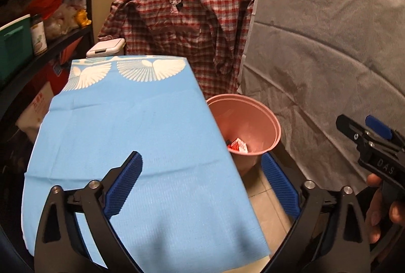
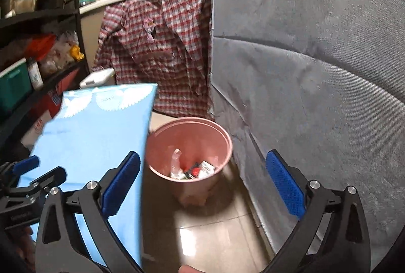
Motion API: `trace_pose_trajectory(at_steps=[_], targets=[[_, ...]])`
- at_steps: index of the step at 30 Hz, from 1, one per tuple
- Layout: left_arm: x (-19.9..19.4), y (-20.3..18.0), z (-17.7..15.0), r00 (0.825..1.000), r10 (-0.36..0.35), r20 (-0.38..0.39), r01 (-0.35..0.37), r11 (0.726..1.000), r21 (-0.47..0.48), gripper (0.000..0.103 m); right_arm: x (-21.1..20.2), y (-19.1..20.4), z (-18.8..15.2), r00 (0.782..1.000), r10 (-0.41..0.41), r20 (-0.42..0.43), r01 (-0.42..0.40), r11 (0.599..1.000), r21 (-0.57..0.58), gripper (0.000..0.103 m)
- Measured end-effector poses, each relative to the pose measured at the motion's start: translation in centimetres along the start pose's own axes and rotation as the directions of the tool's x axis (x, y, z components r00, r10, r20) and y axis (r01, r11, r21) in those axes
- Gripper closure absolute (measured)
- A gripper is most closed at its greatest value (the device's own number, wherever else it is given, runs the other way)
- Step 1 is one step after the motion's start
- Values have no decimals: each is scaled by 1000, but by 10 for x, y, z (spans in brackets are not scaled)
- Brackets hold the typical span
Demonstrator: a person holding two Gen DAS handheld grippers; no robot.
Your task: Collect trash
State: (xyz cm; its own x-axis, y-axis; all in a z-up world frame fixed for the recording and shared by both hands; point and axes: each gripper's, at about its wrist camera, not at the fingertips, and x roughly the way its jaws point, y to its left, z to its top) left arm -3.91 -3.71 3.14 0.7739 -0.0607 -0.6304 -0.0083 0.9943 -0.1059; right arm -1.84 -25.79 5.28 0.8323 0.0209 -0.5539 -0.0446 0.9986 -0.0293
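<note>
A blue-clothed tabletop [image 1: 131,136] is seen filling the left of both views, its right edge partly hiding the pink bin [image 1: 253,121] in the left wrist view. A red plaid shirt [image 1: 182,27] is draped from a counter behind, a grey quilted cover [image 1: 329,65] is seen rising to the right, and a dark shelf rack [image 1: 50,37] of jars and bags is seen on the left.

The bin is standing on the tiled floor [image 2: 217,230], just beside the tabletop, ahead of and below both grippers. Wrappers [image 2: 200,169], red and white, are lying at its bottom; their print is too blurred to be read.

The left gripper [image 1: 202,184] is being held wide open with nothing in it, over the tabletop's edge. The right gripper [image 2: 202,182] is likewise spread wide and empty, above the floor before the bin. "DAS" is printed on the right gripper's body.
</note>
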Motion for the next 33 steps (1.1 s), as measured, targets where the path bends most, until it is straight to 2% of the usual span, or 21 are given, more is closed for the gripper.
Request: trace_pose_trajectory(at_steps=[5, 17, 33], targets=[[8, -1, -2, 1000, 21, -5, -21, 1000, 12, 8, 11, -12, -4, 999, -9, -39, 11, 999, 39, 5], [16, -3, -1, 1000, 21, 2, -21, 1000, 4, 8, 14, -7, -6, 998, -46, -42, 46, 999, -5, 5], [16, -4, 0, 1000, 12, -1, -12, 1000, -9, 8, 15, -6, -5, 998, -50, -36, 50, 999, -14, 5]])
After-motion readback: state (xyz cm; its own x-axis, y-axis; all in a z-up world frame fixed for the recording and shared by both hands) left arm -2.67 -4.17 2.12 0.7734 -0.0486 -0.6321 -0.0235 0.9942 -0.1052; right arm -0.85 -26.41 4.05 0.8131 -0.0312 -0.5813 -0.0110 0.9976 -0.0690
